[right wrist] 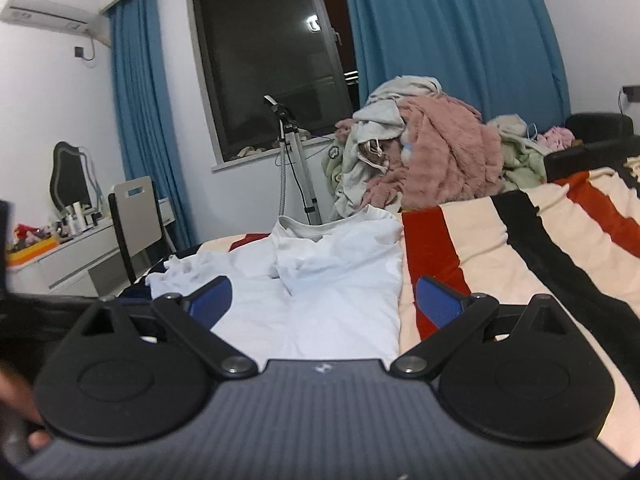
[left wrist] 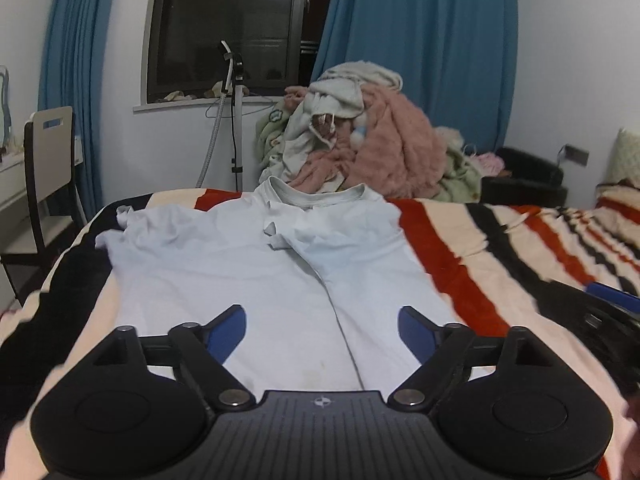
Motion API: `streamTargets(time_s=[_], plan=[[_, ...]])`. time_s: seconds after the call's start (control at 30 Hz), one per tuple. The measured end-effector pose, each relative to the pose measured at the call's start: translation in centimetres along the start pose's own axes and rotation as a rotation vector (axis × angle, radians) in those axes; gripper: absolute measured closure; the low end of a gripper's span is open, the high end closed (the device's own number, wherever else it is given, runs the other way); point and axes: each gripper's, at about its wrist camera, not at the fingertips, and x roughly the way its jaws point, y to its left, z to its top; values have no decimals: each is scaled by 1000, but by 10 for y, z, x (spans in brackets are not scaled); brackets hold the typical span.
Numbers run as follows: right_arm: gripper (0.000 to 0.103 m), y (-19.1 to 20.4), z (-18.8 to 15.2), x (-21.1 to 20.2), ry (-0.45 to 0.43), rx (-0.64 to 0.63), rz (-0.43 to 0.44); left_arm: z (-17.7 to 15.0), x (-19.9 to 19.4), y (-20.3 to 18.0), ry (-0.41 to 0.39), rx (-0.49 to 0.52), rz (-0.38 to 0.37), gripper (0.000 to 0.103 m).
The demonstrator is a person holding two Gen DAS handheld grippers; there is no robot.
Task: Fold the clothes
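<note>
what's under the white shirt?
The shirt lies on a striped blanket whose red, black and cream bands show around it. The part of the blanket beneath the shirt is covered, so anything lying there cannot be seen.

Both wrist cams sat low over the bed (left wrist: 460, 264), angled slightly down, facing the window (left wrist: 224, 28). Left cam was centred close over the white shirt (left wrist: 248, 264); right cam sat further right. Shared: shirt, clothes pile (right wrist: 432, 156), curtains (right wrist: 452, 36).
</note>
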Motion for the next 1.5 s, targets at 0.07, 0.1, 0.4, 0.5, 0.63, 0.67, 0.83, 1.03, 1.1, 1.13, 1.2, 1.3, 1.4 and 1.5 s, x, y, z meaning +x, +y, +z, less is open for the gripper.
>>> streamTargets(time_s=[0.07, 0.1, 0.4, 0.5, 0.63, 0.67, 0.83, 1.03, 1.1, 1.13, 1.2, 1.3, 1.4, 1.5], plan=[[3, 2, 0, -3, 5, 4, -2, -9, -17, 2, 0, -8, 13, 5], [3, 3, 0, -4, 6, 14, -3, -14, -25, 3, 2, -15, 22, 3], [3, 17, -12, 5, 20, -22, -26, -21, -54, 9, -54, -25, 66, 0], [3, 18, -15, 10, 35, -31, -40, -22, -55, 13, -47, -37, 60, 0], [3, 19, -19, 11, 35, -42, -54, -21, -58, 16, -39, -67, 55, 0], [3, 19, -19, 10, 31, -47, -56, -19, -59, 17, -37, -80, 52, 0], [3, 19, -18, 6, 13, -54, -72, -14, -66, 16, -27, -73, 49, 0], [3, 8, -24, 17, 58, -17, -108, -2, -80, 32, -5, -121, 58, 0], [4, 5, -28, 31, 103, -11, -107, 4, -88, 39, -24, -132, 54, 0], [5, 6, -30, 40, 130, -19, -99, 7, -92, 43, -35, -134, 54, 0], [14, 13, -33, 64, 185, -47, -84, 10, -98, 48, -60, -123, 60, 0], [16, 41, -34, 107, 225, -96, -13, 11, -102, 62, -86, -114, 66, 0], [21, 79, -37, 161, 257, -134, 77, 7, -101, 85, -98, -166, 23, 0], [26, 134, -45, 226, 312, -211, 138, -3, -86, 117, -36, -264, 23, 0]])
